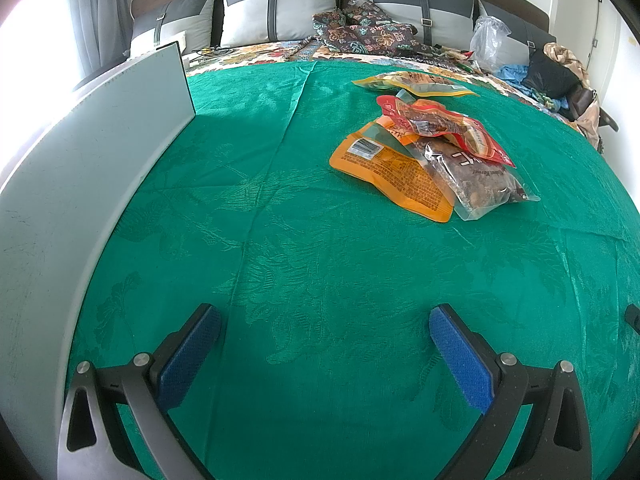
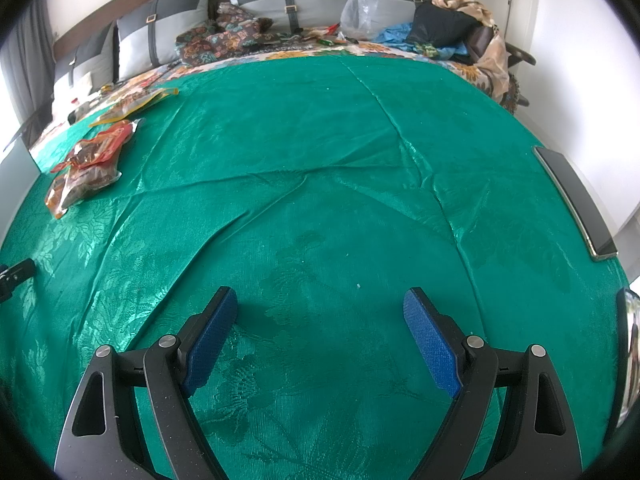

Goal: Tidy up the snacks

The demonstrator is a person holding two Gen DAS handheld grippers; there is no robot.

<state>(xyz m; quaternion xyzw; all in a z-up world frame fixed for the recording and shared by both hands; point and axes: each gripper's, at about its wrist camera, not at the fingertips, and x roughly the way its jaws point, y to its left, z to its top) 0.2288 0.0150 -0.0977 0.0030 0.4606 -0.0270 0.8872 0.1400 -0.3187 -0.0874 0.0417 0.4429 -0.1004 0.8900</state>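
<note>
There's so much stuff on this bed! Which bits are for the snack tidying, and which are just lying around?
For the job:
- red snack packet
- orange snack packet
- clear nut bag
- yellow snack packet
- grey bin
- left gripper, right gripper, both open

Just lying about:
- pillows
- patterned cloth
- clear plastic bag
- phone

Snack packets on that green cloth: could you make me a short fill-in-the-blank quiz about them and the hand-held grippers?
1. The snack packets lie on a ____ cloth.
2. The red packet lies ____ the orange packet.
3. The left hand-held gripper and right hand-held gripper are both ____.
4. The pale box wall stands to the ____ of the packets.

Missing words: green; on top of; open; left
</note>
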